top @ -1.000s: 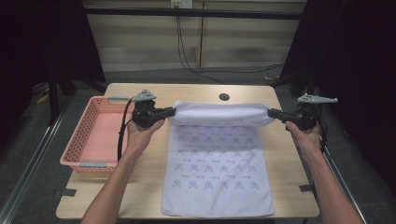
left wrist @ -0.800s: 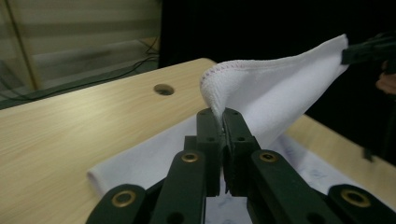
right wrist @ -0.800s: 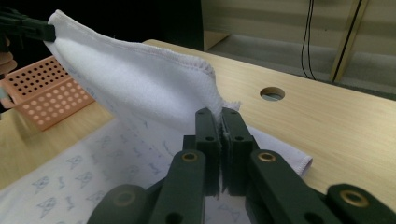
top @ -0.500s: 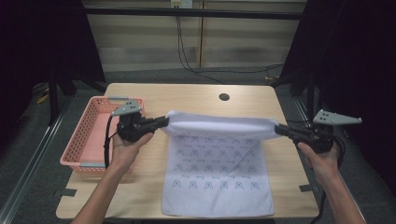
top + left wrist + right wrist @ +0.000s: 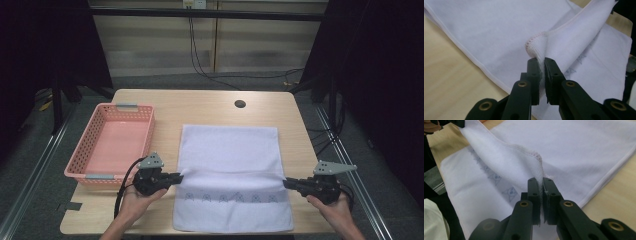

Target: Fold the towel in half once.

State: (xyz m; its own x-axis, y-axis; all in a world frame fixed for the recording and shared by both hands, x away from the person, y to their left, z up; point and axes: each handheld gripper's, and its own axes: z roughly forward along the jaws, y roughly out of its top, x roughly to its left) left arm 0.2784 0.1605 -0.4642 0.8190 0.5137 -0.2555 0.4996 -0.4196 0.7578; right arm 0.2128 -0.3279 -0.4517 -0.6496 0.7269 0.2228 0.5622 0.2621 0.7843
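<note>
- Near edge, left: left gripper, held in our left hand. Its jaws are pinched narrow on one corner of the folded-over edge of the towel. The left gripper view shows the stitched hem bunched just above the pads, a detail too small to read from above. The left jaws have just been easing open a little, with cloth between them and the pads pressing on it.
- Near edge, right: right gripper, in our right hand, clamped thin on the opposite corner of the same edge. The right gripper view shows the cloth rising from the pads in a taut ridge toward the far gripper.
- We judge the two corners are held level and apart so the fold lands straight; the flap stops short of the near hem, leaving a band of blue pattern uncovered.
- Middle: the towel lies flat on the table, right of centre, doubled over toward us. The high view alone gives its whole outline.
- Left, just beside the towel: pink basket, probably the destination for the finished fold.
- Far: round hole in the tabletop, well apart from the work.
</note>
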